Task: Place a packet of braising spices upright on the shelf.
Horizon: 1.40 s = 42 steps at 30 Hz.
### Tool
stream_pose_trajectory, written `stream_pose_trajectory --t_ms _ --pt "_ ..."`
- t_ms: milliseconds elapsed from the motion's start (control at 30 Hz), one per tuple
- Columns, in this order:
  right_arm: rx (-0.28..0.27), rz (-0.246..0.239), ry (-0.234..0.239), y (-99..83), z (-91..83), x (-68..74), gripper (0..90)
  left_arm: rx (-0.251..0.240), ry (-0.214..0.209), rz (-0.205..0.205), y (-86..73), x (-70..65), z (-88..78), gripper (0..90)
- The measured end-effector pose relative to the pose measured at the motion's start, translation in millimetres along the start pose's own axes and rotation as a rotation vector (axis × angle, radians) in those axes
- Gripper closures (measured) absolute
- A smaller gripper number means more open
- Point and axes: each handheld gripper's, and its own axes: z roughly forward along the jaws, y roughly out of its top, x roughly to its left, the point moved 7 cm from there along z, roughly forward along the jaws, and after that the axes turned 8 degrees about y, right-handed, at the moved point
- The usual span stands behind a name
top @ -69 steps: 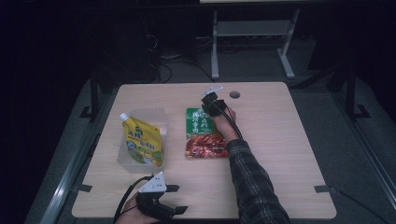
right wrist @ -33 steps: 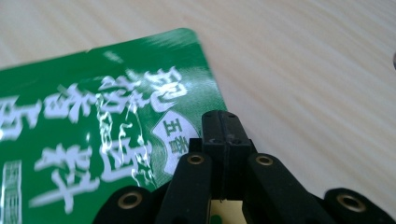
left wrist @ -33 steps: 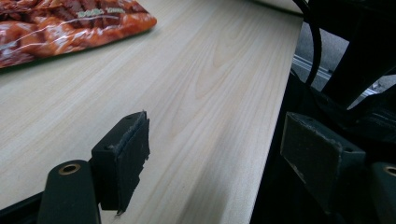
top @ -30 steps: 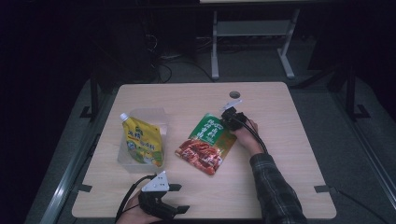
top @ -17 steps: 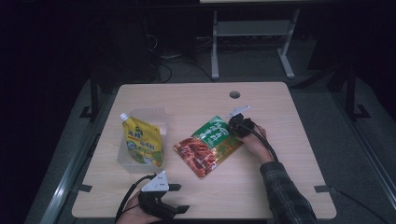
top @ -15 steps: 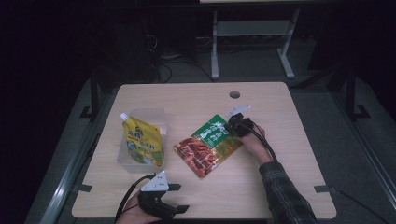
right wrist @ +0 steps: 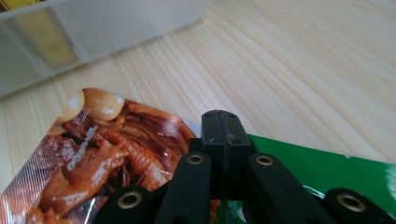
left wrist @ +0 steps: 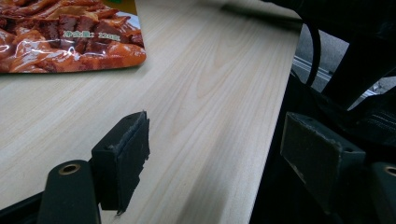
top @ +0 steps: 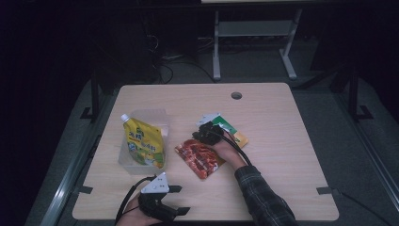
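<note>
A flat food packet (top: pixel 201 159), red with a green top end (top: pixel 229 130), lies slanted at mid-table. My right gripper (top: pixel 203 133) is over its upper left part, jaws shut together with their tips low over the printed film (right wrist: pixel 107 154); I cannot tell whether they touch it. In the right gripper view the shut gripper (right wrist: pixel 222 123) points toward the clear container (right wrist: pixel 93 28). My left gripper (top: pixel 182 200) rests at the table's front edge, open, with nothing between its jaws (left wrist: pixel 224 154). The packet's red end (left wrist: pixel 70 32) lies ahead of it.
A yellow spouted pouch (top: pixel 146 146) leans in a clear plastic container (top: pixel 143 115) at the left of the table. A round cable hole (top: pixel 236 95) sits near the far edge. Bare wood (top: pixel 282 155) stretches to the right of the packet. Dark floor and a metal stand lie beyond the table.
My right hand has moved left across the packet, from its right end to its upper left part. The packet has turned a little further clockwise. The left gripper has not moved.
</note>
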Motion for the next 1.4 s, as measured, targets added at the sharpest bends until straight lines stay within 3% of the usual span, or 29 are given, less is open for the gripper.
stream_pose_trajectory --t_ms 367,833,1067,1167,1300,1400 --pt "-0.011 -0.015 -0.009 -12.7 -9.6 1.2 90.0 0.01 0.0 0.003 -0.5 0.4 1.7 23.1" --pt "0.001 0.031 -0.015 -53.6 -52.4 28.8 90.0 0.008 0.013 0.009 4.5 -1.1 6.9 23.1" --pt "0.016 0.025 -0.002 -68.4 -68.8 43.5 90.0 0.01 0.049 0.029 21.1 1.6 20.5 23.0" --pt "-0.004 0.011 -0.014 -63.6 -77.0 43.7 89.9 0.007 0.079 0.035 32.6 7.1 29.5 22.6" --pt "-0.042 0.022 -0.037 -56.9 -94.2 39.4 86.9 0.007 0.102 0.014 48.5 17.3 45.9 22.2" --pt "-0.039 0.032 -0.066 -61.7 -108.8 31.2 84.0 0.009 0.101 0.002 57.8 23.1 58.7 21.3"
